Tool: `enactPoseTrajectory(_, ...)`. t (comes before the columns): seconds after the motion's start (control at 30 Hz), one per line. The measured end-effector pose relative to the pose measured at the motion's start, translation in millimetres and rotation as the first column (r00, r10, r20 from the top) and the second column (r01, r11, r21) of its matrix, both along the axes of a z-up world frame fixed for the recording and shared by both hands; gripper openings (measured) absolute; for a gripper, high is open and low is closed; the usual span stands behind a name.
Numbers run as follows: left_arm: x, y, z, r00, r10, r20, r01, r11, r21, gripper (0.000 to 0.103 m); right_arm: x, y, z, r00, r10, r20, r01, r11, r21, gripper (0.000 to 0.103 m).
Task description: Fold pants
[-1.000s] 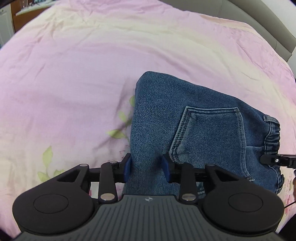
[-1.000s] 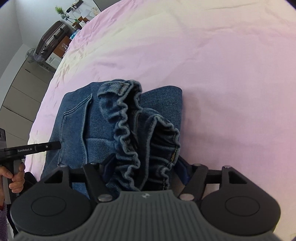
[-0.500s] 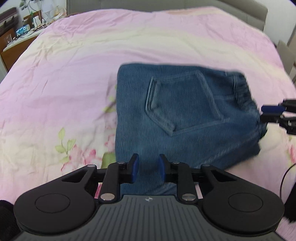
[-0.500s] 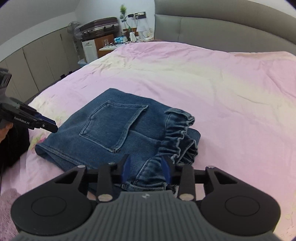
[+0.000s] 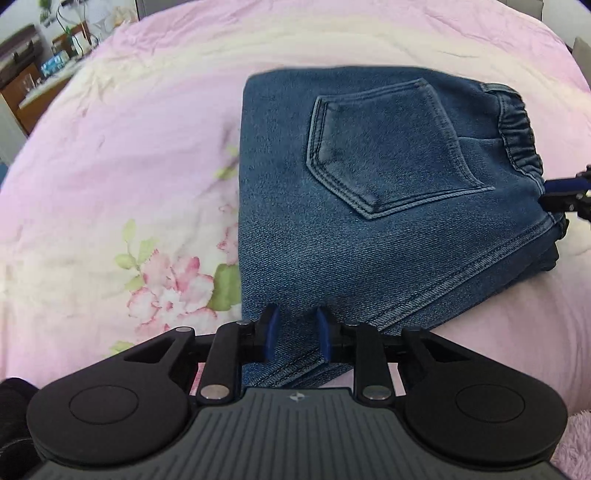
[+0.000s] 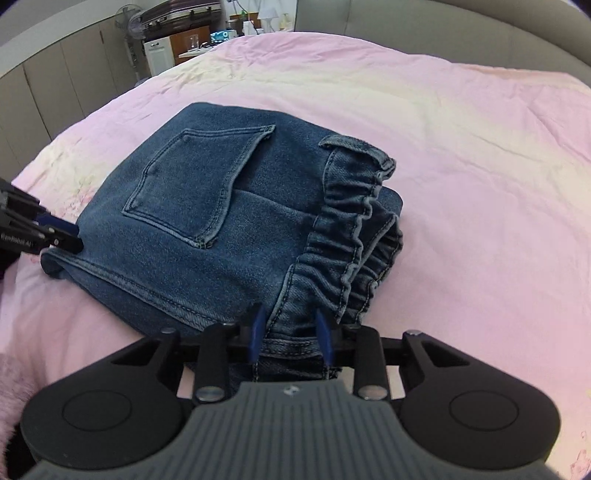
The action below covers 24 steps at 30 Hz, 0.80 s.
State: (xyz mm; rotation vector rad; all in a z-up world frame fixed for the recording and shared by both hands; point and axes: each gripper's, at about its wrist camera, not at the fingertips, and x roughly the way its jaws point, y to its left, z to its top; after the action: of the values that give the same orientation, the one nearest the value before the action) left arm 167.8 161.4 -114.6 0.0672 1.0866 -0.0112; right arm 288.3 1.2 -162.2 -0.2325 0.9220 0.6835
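Note:
The blue denim pants (image 5: pixel 369 206) lie folded into a compact stack on the pink bed sheet (image 5: pixel 110 147), back pocket (image 5: pixel 384 147) up, elastic waistband (image 6: pixel 354 236) at one end. My left gripper (image 5: pixel 295 338) is open, its blue pads on either side of the near folded edge. My right gripper (image 6: pixel 290 339) is open at the waistband corner, denim lying between its pads. Each gripper's tip shows in the other's view: the right one in the left wrist view (image 5: pixel 565 190) and the left one in the right wrist view (image 6: pixel 40 229).
The sheet has a flower print (image 5: pixel 173 284) left of the pants. A grey headboard (image 6: pixel 443 29) lies beyond the bed. Cabinets (image 6: pixel 55 81), a fan and a cluttered desk (image 6: pixel 195 40) stand at the far left. A fuzzy pink fabric (image 6: pixel 14 376) lies at the near bed edge.
Both grippers lowered the folded pants onto the bed and opened. The cameras drew in closer to the stack, which now rests flat.

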Motion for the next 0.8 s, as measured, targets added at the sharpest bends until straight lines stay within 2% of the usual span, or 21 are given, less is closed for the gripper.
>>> enactPoseTrajectory(0.03, -3.3, -1.5, 7.5, 1.000, 0.003, 0.012, -0.003, 1.000, 0.007, 0.030, -0.4, -0.8, 9.5, 1.000, -0.002, 0.005, 0.002, 1.000, 0.003, 0.030)
enactPoseTrajectory(0.13, -20.6, -6.1, 38.8, 0.995, 0.016, 0.099, -0.016, 1.000, 0.003, 0.031, -9.5, -7.0, 39.7, 0.999, 0.005, 0.048, -0.006, 0.999, 0.033, 0.052)
enactPoseTrajectory(0.27, -43.1, -21.6, 91.4, 0.975, 0.032, 0.221, -0.036, 0.999, 0.010, 0.035, -32.7, -19.9, 89.4, 0.990, 0.013, 0.138, -0.023, 0.997, 0.074, 0.066)
enactPoseTrajectory(0.37, -65.8, -40.8, 134.6, 0.936, 0.035, 0.351, -0.051, 0.998, 0.037, 0.042, -57.8, -32.0, 128.3, 0.975, 0.008, 0.224, -0.034, 0.993, 0.111, 0.074)
enactPoseTrajectory(0.47, -90.4, -62.4, 170.4, 0.893, 0.042, 0.447, -0.080, 0.995, 0.067, 0.057, -85.7, -44.5, 163.3, 0.955, -0.005, 0.298, -0.044, 0.987, 0.156, 0.088)
enactPoseTrajectory(0.53, -105.1, -79.5, 187.8, 0.863, 0.050, 0.503, -0.099, 0.992, 0.072, 0.069, -105.5, -55.7, 183.0, 0.941, -0.024, 0.337, -0.043, 0.981, 0.190, 0.090)
enactPoseTrajectory(0.57, -114.1, -86.0, 195.6, 0.847, 0.057, 0.529, -0.111, 0.991, 0.071, 0.074, -115.3, -60.9, 191.7, 0.935, -0.034, 0.354, -0.041, 0.978, 0.203, 0.095)
enactPoseTrajectory(0.63, -129.8, -101.9, 206.5, 0.810, 0.059, 0.583, -0.128, 0.989, 0.078, 0.091, -136.3, -73.0, 204.0, 0.922, -0.061, 0.382, -0.034, 0.971, 0.235, 0.098)
enactPoseTrajectory(0.73, -149.2, -127.4, 213.1, 0.769, 0.054, 0.637, -0.170, 0.978, 0.123, 0.101, -165.9, -87.7, 211.6, 0.907, -0.094, 0.411, -0.016, 0.966, 0.257, 0.098)
enactPoseTrajectory(0.8, -160.4, -141.6, 211.0, 0.743, 0.066, 0.666, -0.210, 0.968, 0.139, 0.103, -184.5, -95.3, 210.2, 0.897, -0.124, 0.425, 0.008, 0.965, 0.264, 0.098)
